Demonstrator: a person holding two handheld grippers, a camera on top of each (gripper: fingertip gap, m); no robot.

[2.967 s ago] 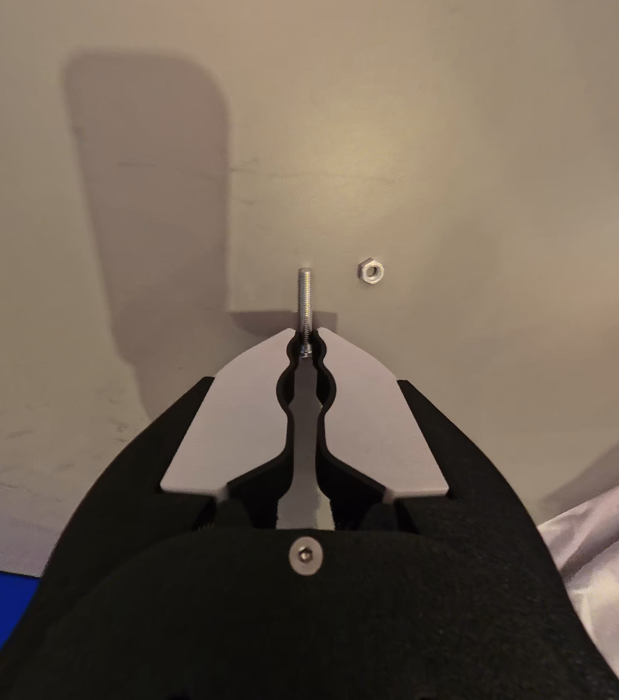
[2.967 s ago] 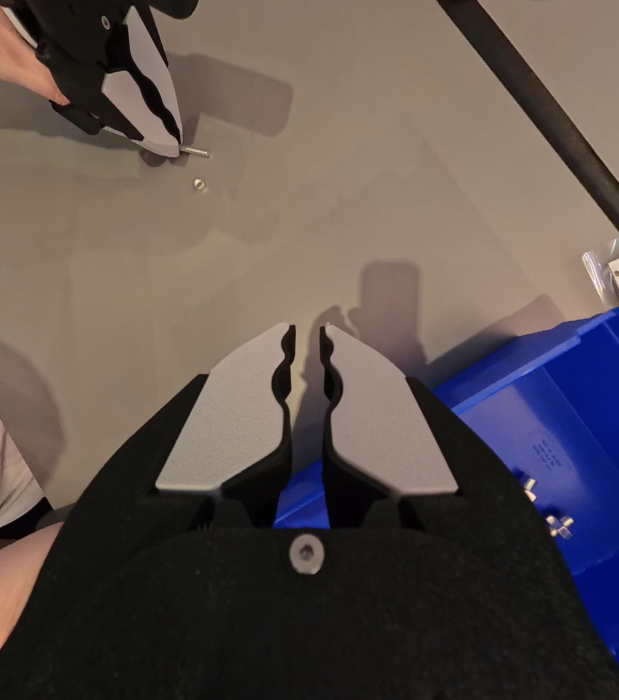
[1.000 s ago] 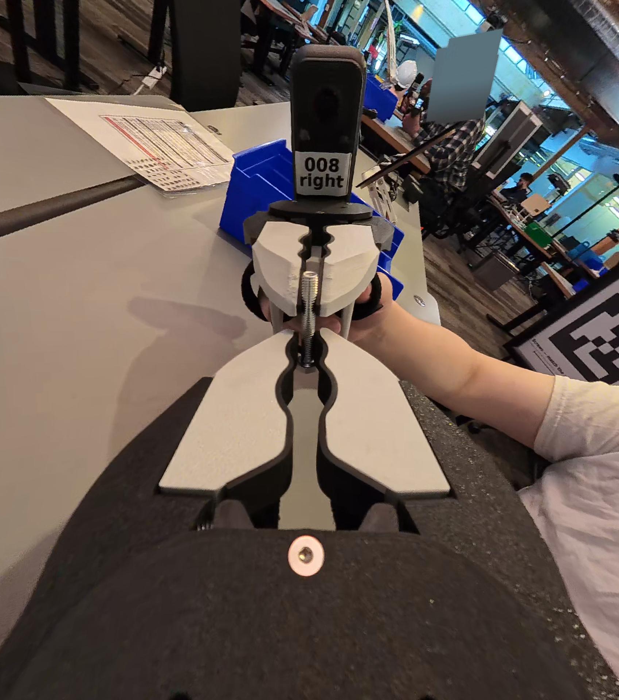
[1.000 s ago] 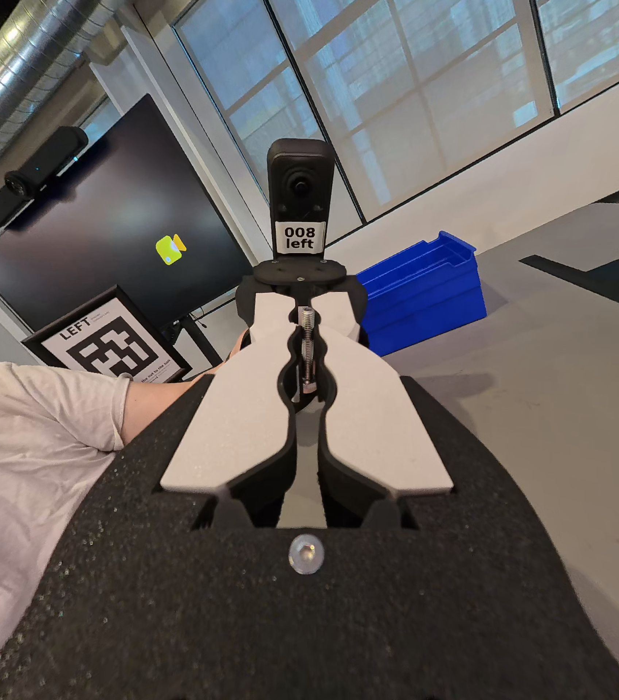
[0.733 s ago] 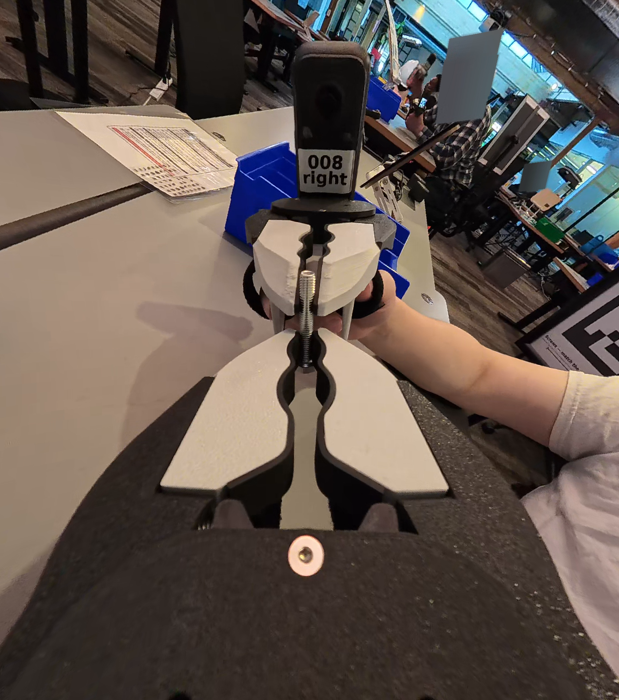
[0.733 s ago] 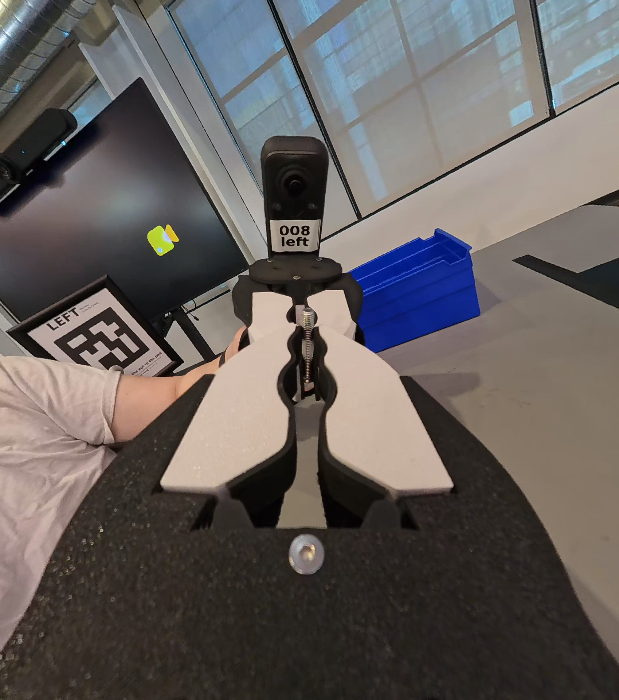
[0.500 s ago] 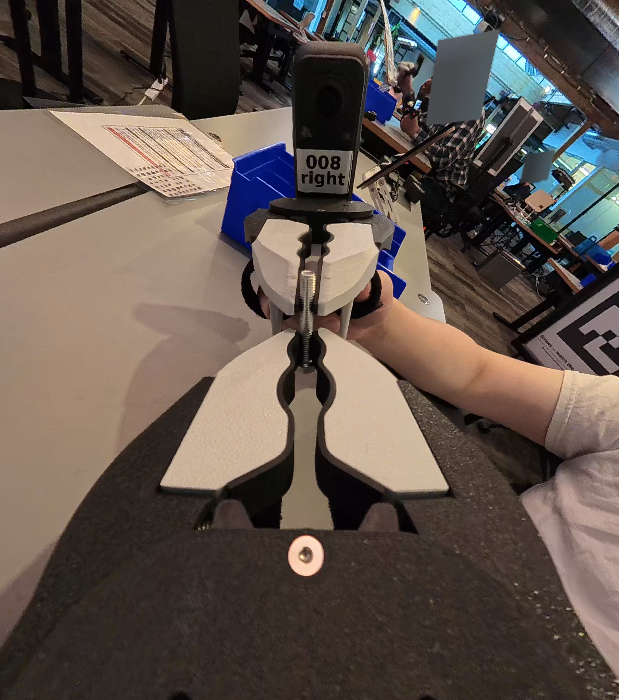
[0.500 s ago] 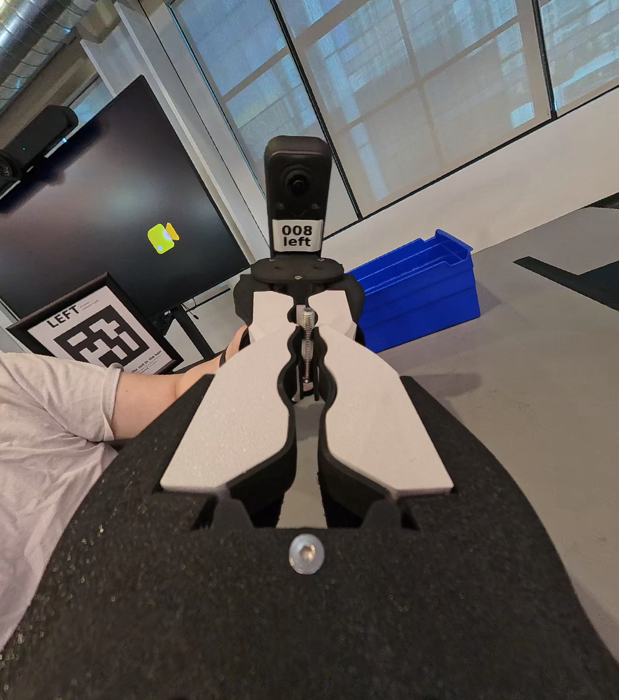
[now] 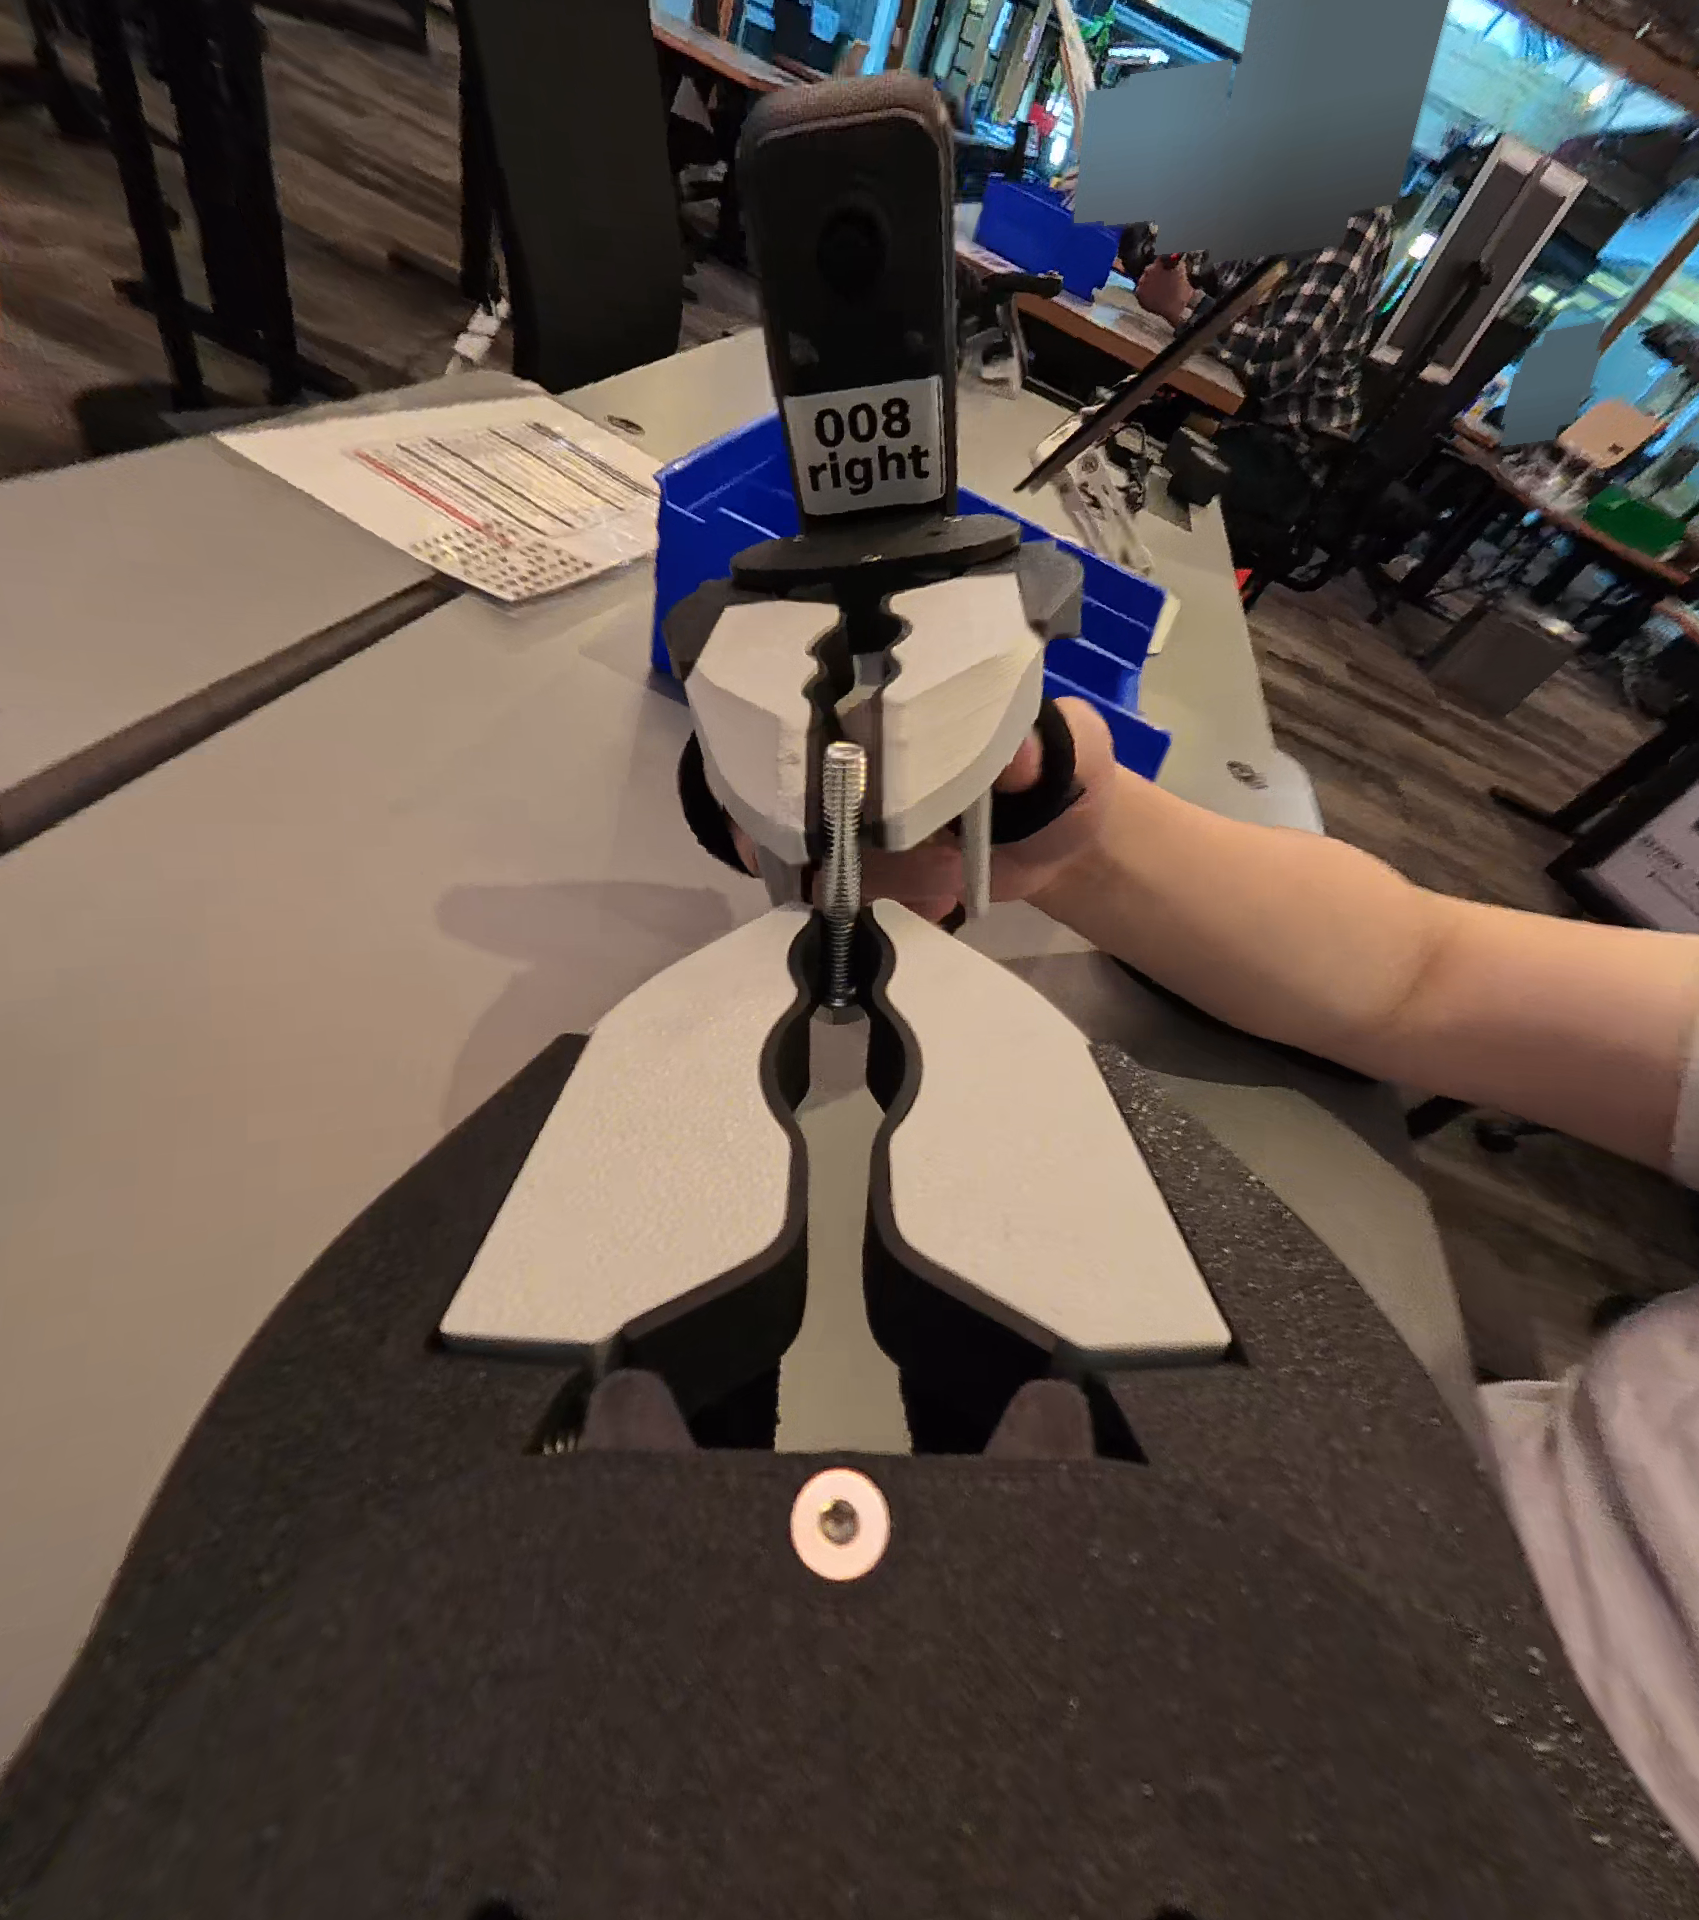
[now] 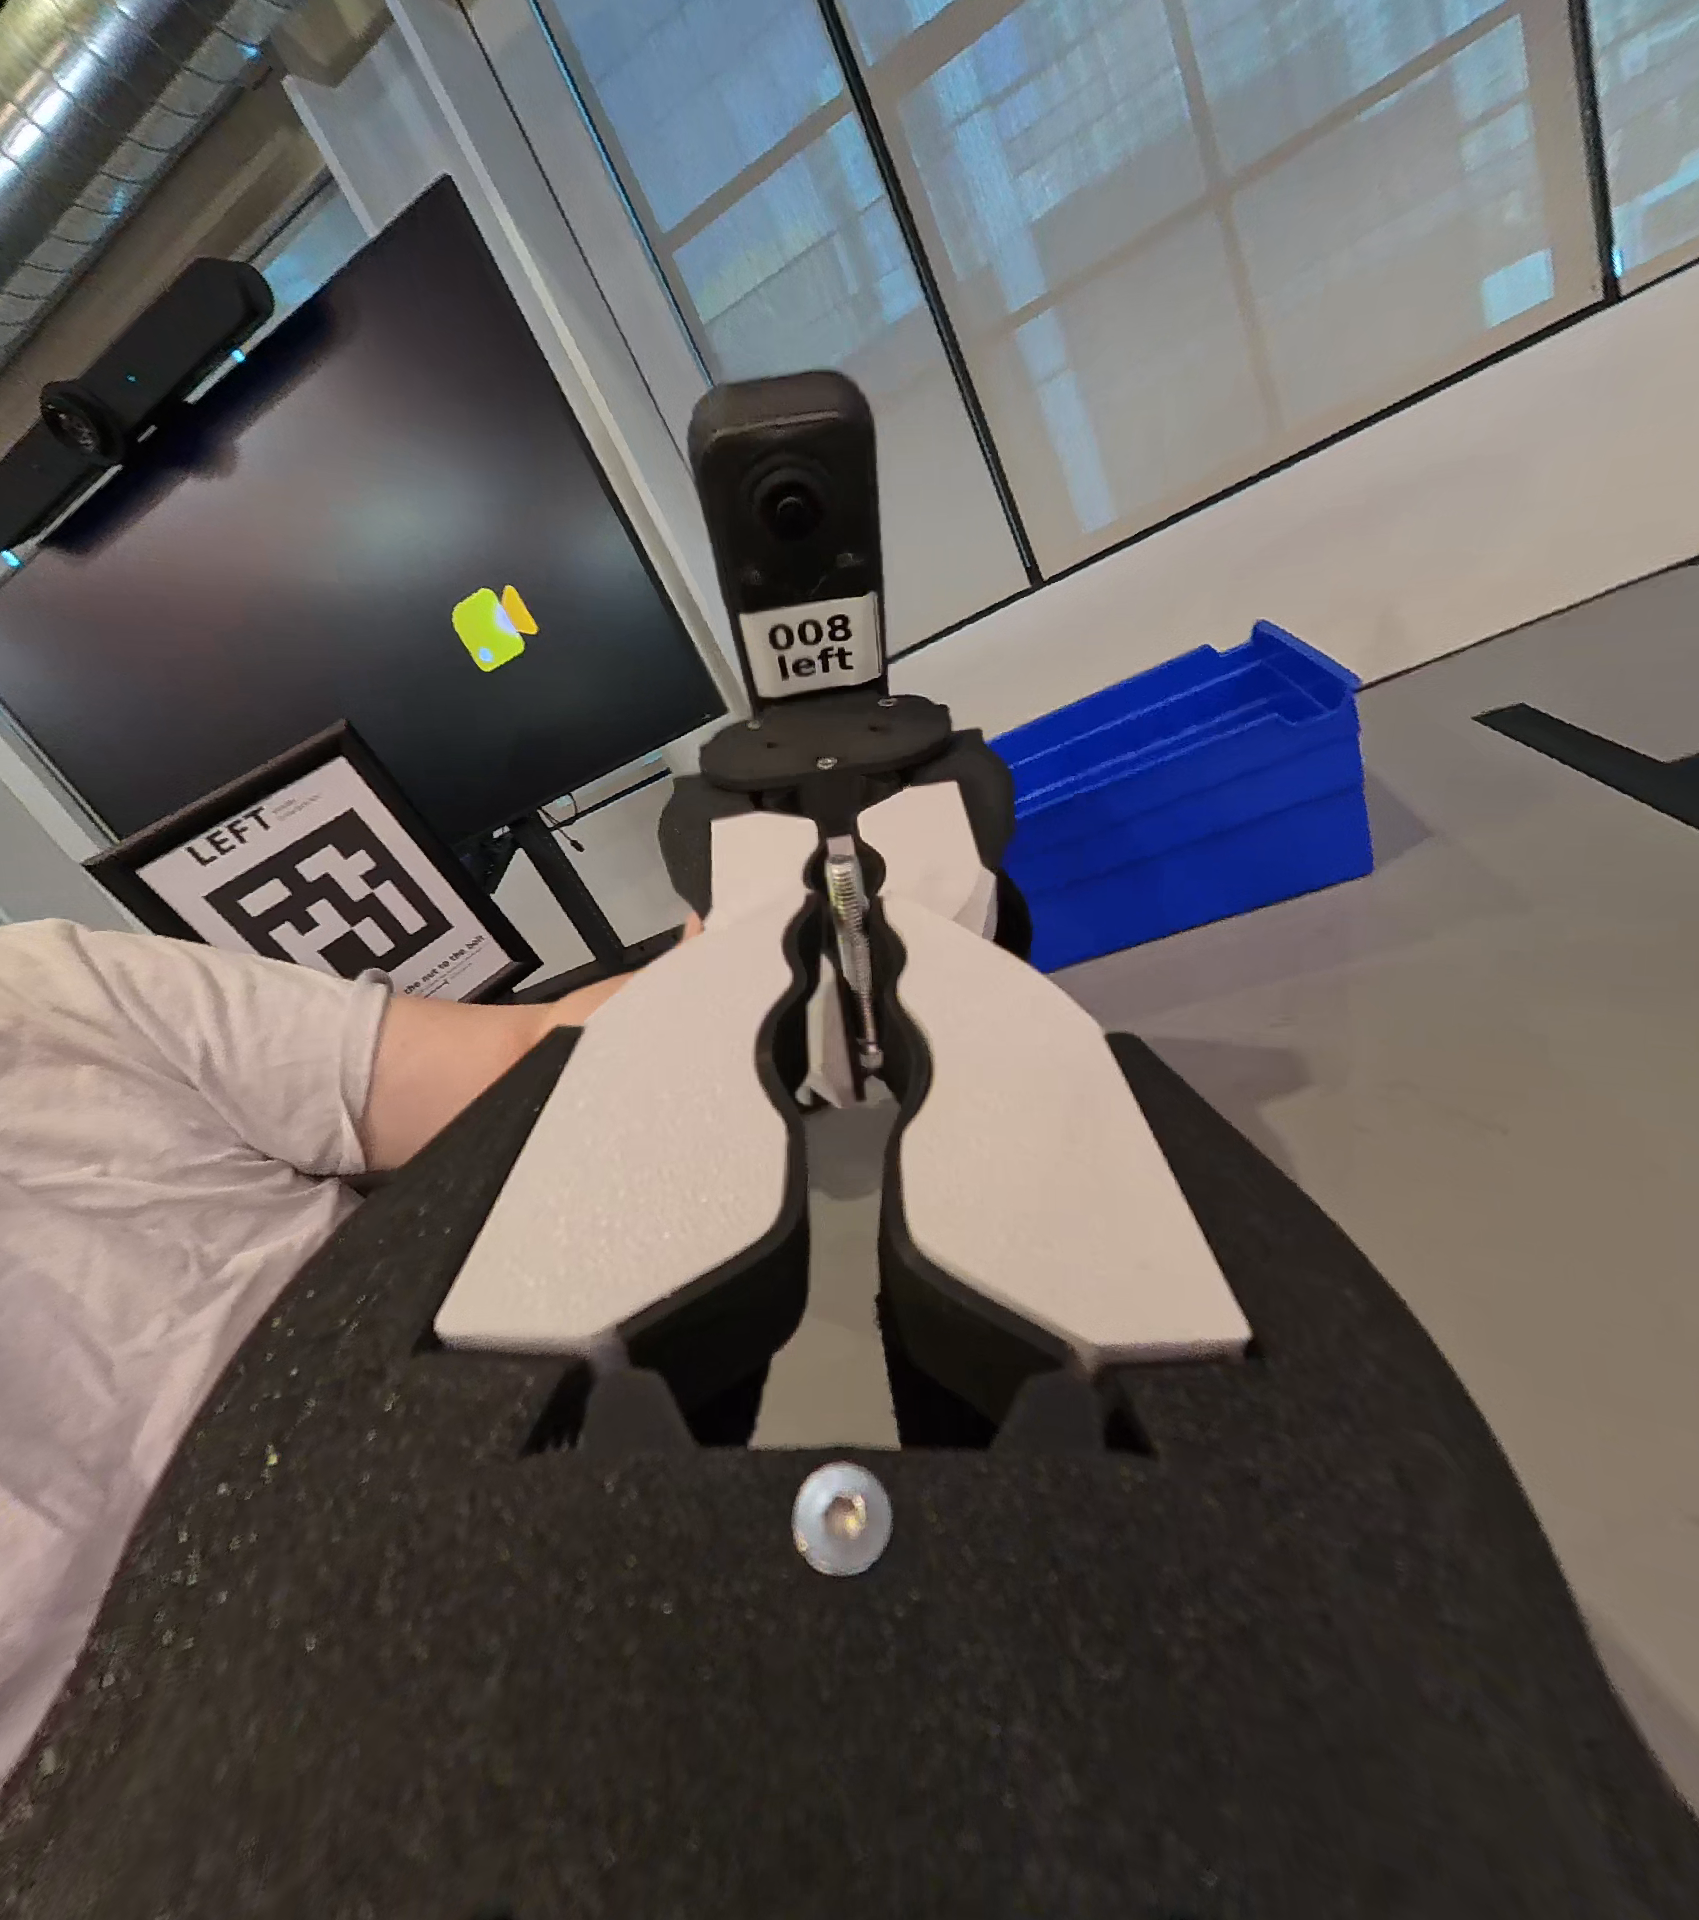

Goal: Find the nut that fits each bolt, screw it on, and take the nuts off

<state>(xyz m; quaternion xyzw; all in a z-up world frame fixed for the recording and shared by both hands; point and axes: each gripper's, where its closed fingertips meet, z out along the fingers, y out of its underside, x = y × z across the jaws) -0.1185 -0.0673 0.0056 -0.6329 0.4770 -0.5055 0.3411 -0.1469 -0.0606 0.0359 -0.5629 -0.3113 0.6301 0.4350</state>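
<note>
A thin silver bolt spans the gap between my two grippers, which face each other tip to tip above the grey table. My left gripper is shut on the bolt's near end, held in its front notch. My right gripper is closed around the bolt's other, threaded end, and the bolt looks slightly tilted there. The right gripper also shows in the left wrist view, held by a hand. The left gripper's fingers show in the right wrist view. No nut is in view.
One blue bin stands behind the right gripper, another blue bin behind the left. A bagged sheet lies at the back. A dark strip crosses the table. A forearm reaches in from the right. The tips of both grippers are at nearly the same place.
Three seconds ago the left gripper held the bolt low over the table beside a nut and the right was empty. Both have lifted to face each other. In the last second the bolt tilted slightly.
</note>
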